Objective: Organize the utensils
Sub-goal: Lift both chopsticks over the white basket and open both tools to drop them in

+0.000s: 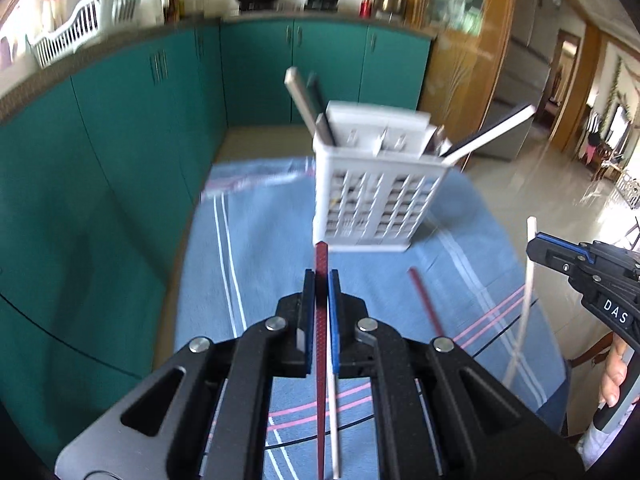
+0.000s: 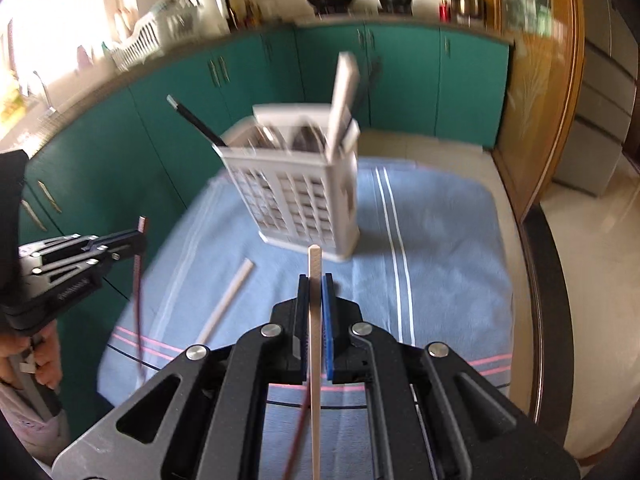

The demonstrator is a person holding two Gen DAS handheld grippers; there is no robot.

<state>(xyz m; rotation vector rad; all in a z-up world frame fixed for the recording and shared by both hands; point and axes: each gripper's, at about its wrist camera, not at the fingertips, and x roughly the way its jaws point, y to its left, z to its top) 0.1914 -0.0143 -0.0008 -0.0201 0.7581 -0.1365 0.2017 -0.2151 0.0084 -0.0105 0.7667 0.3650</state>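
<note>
Your left gripper (image 1: 322, 280) fills the near field, jaws pressed on a red chopstick (image 1: 321, 344); a thin white stick beside it in that view may lie below rather than in the grip, cannot tell. Your right gripper (image 2: 316, 284) pinches a pale chopstick (image 2: 314, 360) the same way. Beyond both stands the white slotted utensil caddy (image 1: 376, 208) on the blue striped cloth (image 1: 256, 240), already holding several dark and pale handles. One more red chopstick (image 1: 426, 304) and one pale one (image 2: 228, 300) lie loose on the cloth, near the caddy. Judgement: the sticks are light, stiff and smooth, prone to pivoting in a narrow pinch; each is held near its upper end, the long part hanging down. Both grippers tilt downward toward the caddy, clear of the cloth; your fingers (image 1: 614, 376) wrap the right handle.
</note>
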